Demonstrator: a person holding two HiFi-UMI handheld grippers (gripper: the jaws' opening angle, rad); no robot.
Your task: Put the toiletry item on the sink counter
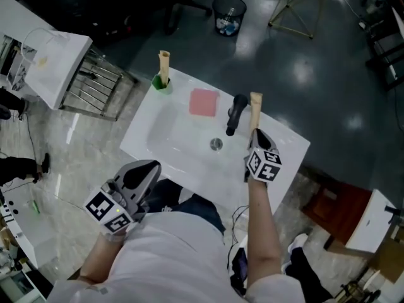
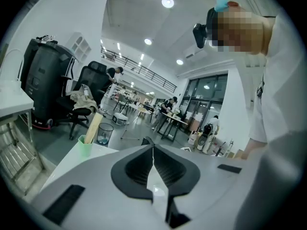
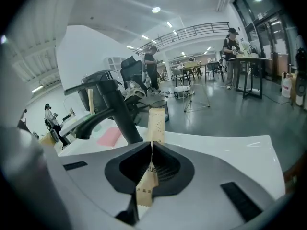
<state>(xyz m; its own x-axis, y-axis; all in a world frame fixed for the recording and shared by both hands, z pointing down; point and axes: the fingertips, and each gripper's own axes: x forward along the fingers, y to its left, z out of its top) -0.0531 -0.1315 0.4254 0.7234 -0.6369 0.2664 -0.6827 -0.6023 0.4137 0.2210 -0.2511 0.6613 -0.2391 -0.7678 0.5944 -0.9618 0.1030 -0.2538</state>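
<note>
Left gripper (image 2: 153, 147): grey shell, ribbed black pads pressed together, nothing between them. It is held low at 7 o'clock, off the near edge of sink counter (image 1: 287, 147).

Right gripper (image 3: 151, 146): jaws clamped on flat tan paper packet (image 3: 155, 121), upright, with faint print. It sits over counter's 3 o'clock side, just right of matte black faucet (image 1: 236, 112); surface contact unclear.

Counter glossy white, rounded basin, round metal drain (image 1: 216, 144).

Beyond: pink square pad (image 1: 204, 101) at 12 o'clock; green cup (image 1: 161, 84) at 10 o'clock holding 1 second packet (image 1: 164, 62).

Farther: black mesh bin (image 1: 228, 14) on floor.
</note>
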